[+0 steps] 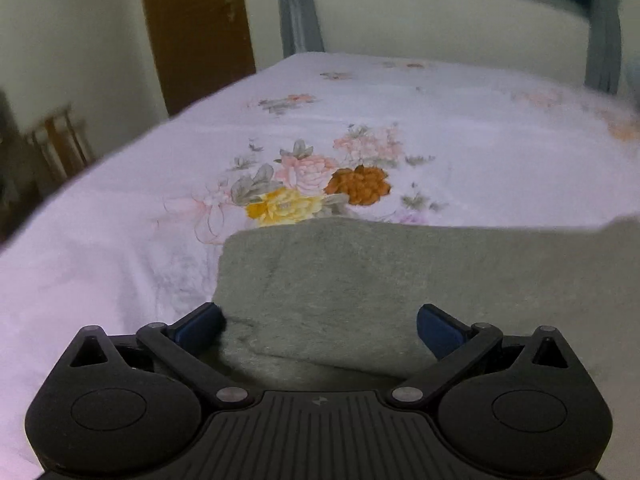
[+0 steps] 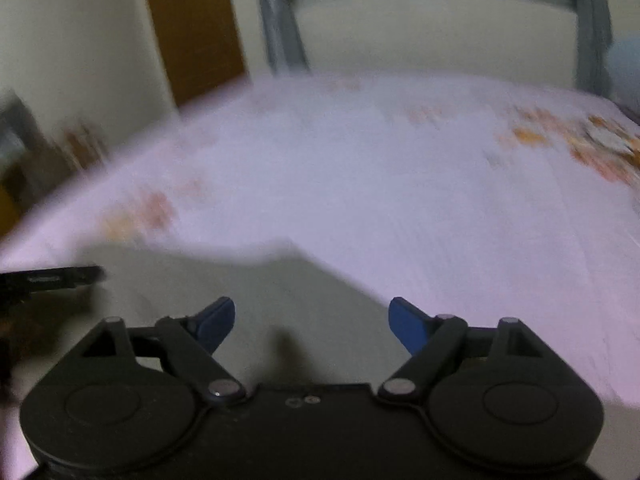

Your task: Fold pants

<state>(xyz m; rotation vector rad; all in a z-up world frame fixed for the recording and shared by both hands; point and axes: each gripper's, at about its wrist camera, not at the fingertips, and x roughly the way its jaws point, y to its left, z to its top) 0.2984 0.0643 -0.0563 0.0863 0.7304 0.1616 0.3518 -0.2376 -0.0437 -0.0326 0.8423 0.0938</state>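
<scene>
Left wrist view: brown door (image 1: 196,28) far left, white floral bed sheet (image 1: 120,248) across bed. Grey pants (image 1: 380,276) folded flat on sheet, near edge, w/ layered fold under left gripper (image 1: 319,326); blue fingers (image 1: 200,326) spread wide, released, gripping nothing. Right wrist view, blurred: pants (image 2: 224,280) lower left, right gripper (image 2: 311,324) over them, fingers (image 2: 408,328) apart, nothing held. Sheet (image 2: 440,208) beyond, to right.

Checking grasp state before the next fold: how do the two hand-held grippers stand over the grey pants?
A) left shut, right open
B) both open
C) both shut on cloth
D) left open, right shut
B: the left hand-held gripper and right hand-held gripper both show blue fingers spread wide over the grey pants, pinching nothing.
</scene>
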